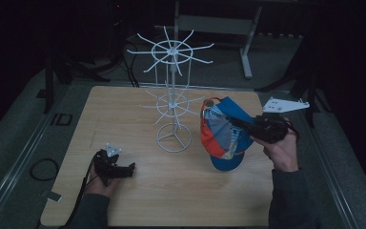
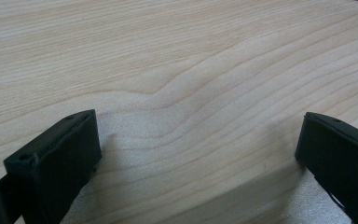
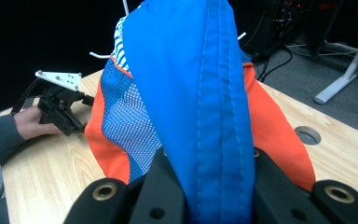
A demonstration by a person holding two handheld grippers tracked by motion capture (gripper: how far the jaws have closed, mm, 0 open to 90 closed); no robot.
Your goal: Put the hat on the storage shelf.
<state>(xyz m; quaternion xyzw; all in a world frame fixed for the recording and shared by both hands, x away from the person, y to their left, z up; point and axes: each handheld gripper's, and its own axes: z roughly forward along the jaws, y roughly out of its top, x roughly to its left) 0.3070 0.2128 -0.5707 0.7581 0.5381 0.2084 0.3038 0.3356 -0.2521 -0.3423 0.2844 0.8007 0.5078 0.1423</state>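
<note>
Blue and orange cap (image 1: 223,138) with white mesh panels, hung upright in the air above the wooden table (image 1: 138,195), blue brim pinched, just right of the white wire rack (image 1: 171,102)

The cap (image 3: 196,93) hides most of the white rack (image 3: 100,55).

A white wire rack (image 1: 173,102) is set mid-table (image 1: 138,200); the blue-and-orange mesh cap (image 1: 224,136) is held right of it, the left gripper (image 1: 132,168) rested front-left.
</note>
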